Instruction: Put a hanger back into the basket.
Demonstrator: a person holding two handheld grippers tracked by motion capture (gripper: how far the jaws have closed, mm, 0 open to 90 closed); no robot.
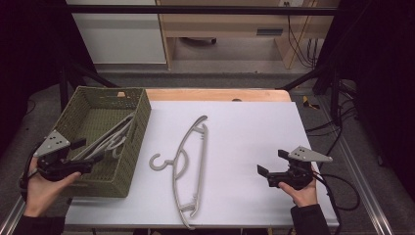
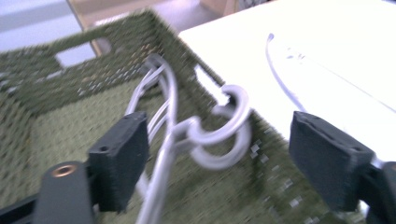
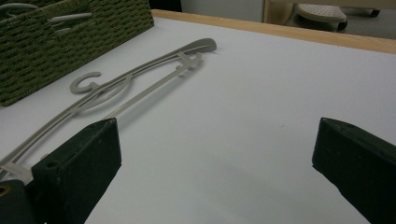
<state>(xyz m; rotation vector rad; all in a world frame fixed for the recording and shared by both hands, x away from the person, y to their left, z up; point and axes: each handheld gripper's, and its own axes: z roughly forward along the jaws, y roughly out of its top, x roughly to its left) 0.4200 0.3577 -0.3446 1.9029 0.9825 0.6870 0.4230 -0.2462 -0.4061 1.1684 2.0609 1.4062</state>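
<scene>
A grey plastic hanger lies flat on the white table top, its hook toward the green woven basket. A few similar grey hangers lie inside the basket, their hooks leaning on its near wall. My left gripper hovers over the basket's near left corner, open; in the left gripper view the hangers sit between its jaws without the pads touching them. My right gripper is open and empty above the table's right side, facing the lying hanger.
The basket stands at the table's left edge. A wooden strip runs along the table's far edge. Cables trail off the right side. Cabinets stand on the floor beyond the table.
</scene>
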